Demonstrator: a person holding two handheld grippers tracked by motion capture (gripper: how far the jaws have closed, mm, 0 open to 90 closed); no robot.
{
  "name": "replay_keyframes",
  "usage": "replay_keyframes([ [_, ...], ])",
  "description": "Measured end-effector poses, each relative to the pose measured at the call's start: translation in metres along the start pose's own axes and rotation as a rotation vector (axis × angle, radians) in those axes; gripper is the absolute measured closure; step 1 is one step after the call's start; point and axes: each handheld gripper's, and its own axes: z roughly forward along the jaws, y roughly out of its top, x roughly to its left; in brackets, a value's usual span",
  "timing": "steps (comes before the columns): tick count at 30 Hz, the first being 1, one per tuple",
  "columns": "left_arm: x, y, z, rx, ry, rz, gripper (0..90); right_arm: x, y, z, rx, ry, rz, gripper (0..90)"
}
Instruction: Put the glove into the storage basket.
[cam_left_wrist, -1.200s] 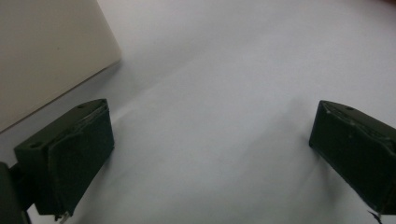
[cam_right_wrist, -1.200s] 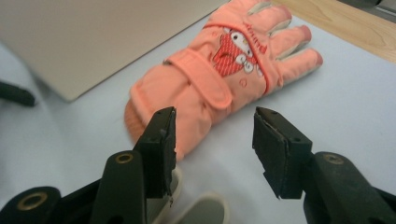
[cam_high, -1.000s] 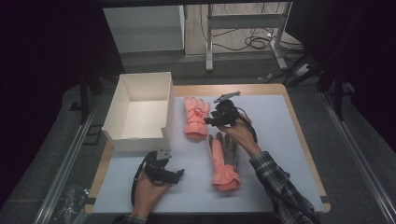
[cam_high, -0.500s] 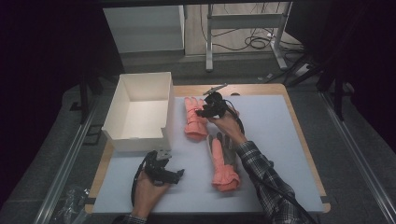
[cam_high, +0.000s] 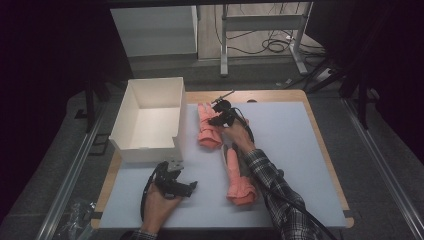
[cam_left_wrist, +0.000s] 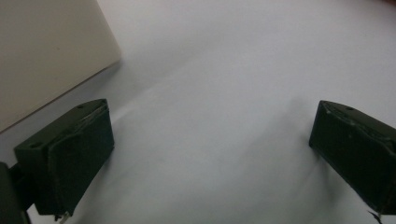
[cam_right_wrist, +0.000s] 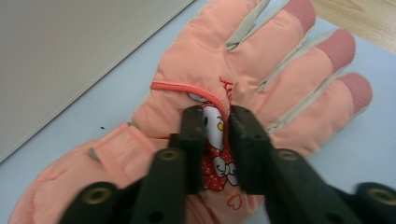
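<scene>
Two orange-pink gloves lie on the pale mat. The far glove (cam_high: 206, 131) lies beside the white box (cam_high: 145, 154), and the near glove (cam_high: 238, 180) lies lower, by the right forearm. My right gripper (cam_high: 216, 120) rests on the far glove. In the right gripper view its jaws (cam_right_wrist: 217, 125) have just been closing and now pinch the fabric of that glove (cam_right_wrist: 261, 60) at its cartoon patch. My left gripper (cam_high: 187, 187) lies low on the mat at the front left. In the left gripper view it (cam_left_wrist: 210, 135) is open, with bare mat between its jaws.
The open-topped white box sits at the mat's left, its wall close by in both gripper views (cam_left_wrist: 46, 51) (cam_right_wrist: 70, 56). The mat (cam_high: 295, 150) covers a wooden tabletop. A metal stand and cables sit on the floor beyond the table.
My right gripper moved left and down onto the far glove and its jaws closed on the fabric. The left gripper stayed where it was.
</scene>
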Motion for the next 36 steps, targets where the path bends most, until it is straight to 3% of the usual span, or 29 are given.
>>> replay_keyframes([
  [3,0.000,0.000,0.000,0.000,0.000,0.000,0.0,0.001,0.000,-0.002,-0.009,-0.003,0.009,84.6],
  [10,0.000,0.000,0.000,0.000,0.000,-0.001,0.0,0.003,0.005,-0.018,-0.037,-0.019,0.003,86.1],
  [17,0.000,0.000,0.000,0.000,0.000,-0.001,0.0,0.004,0.010,-0.037,-0.072,0.013,0.022,86.0],
  [36,0.000,0.000,0.000,0.003,0.001,0.005,0.0,0.023,0.001,-0.097,-0.108,0.083,-0.020,85.6],
])
